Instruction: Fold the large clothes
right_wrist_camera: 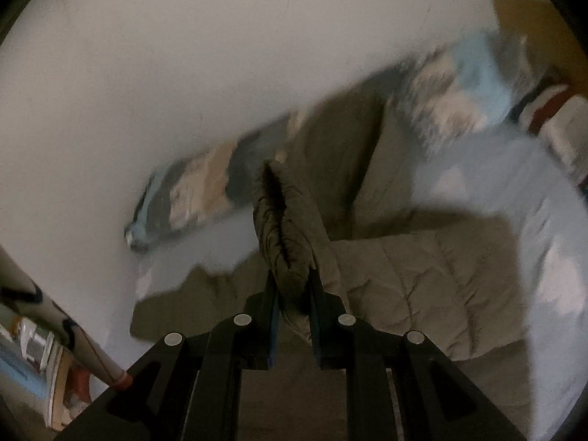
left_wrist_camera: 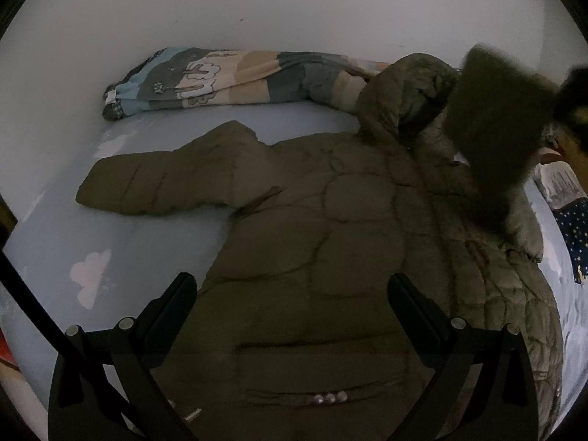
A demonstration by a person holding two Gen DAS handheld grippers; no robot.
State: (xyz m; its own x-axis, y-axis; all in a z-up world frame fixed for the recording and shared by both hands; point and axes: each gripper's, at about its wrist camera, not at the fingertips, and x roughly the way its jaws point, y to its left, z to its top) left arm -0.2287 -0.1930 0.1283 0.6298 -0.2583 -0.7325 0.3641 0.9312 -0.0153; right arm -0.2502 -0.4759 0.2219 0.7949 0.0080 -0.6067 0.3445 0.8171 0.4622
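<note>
An olive puffer jacket (left_wrist_camera: 330, 220) lies spread front-up on the bed, hood (left_wrist_camera: 408, 88) toward the wall, its left sleeve (left_wrist_camera: 154, 183) stretched out flat. My left gripper (left_wrist_camera: 292, 286) hovers open above the jacket's lower front, nothing between its fingers. In the left wrist view the other sleeve (left_wrist_camera: 499, 128) is lifted and blurred at the upper right. My right gripper (right_wrist_camera: 292, 275) is shut on that sleeve's cuff (right_wrist_camera: 286, 228), which stands up from the jaws above the jacket body (right_wrist_camera: 422, 275). The right wrist view is motion-blurred.
A light blue bed sheet (left_wrist_camera: 110, 228) with white clouds lies under the jacket. A rolled patterned quilt (left_wrist_camera: 228, 81) runs along the white wall (left_wrist_camera: 294, 7). Dark starry fabric (left_wrist_camera: 573, 235) lies at the right edge. Cluttered items (right_wrist_camera: 33, 349) sit off the bed's left side.
</note>
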